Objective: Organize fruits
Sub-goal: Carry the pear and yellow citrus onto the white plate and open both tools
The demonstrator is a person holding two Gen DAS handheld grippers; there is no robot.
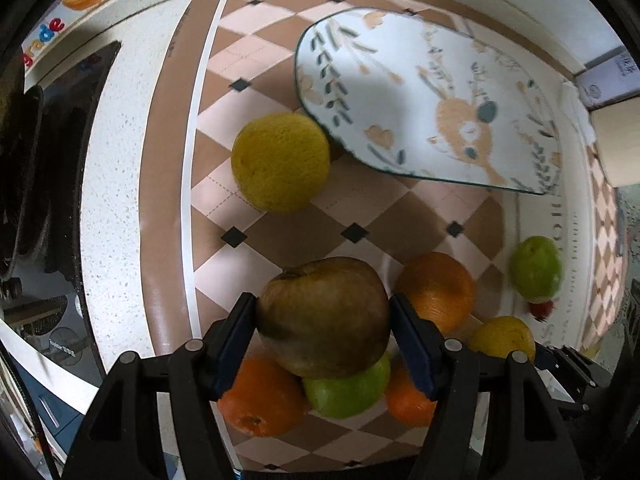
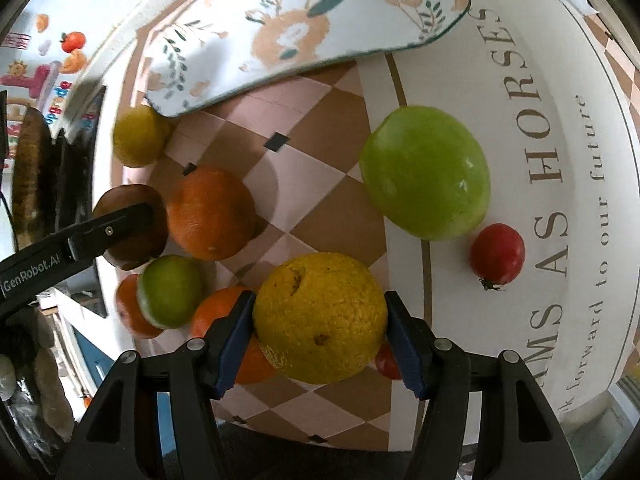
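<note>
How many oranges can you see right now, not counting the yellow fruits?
3, in the right wrist view: one orange beside the brown apple, one behind the small green fruit, one behind the held yellow fruit. More may be hidden.

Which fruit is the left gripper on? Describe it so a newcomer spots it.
Start at the checkered mat and find the fruit cluster at its near edge. The left gripper clamps the brown apple above the oranges and a green apple. It is the only dull, bruised brown fruit.
</note>
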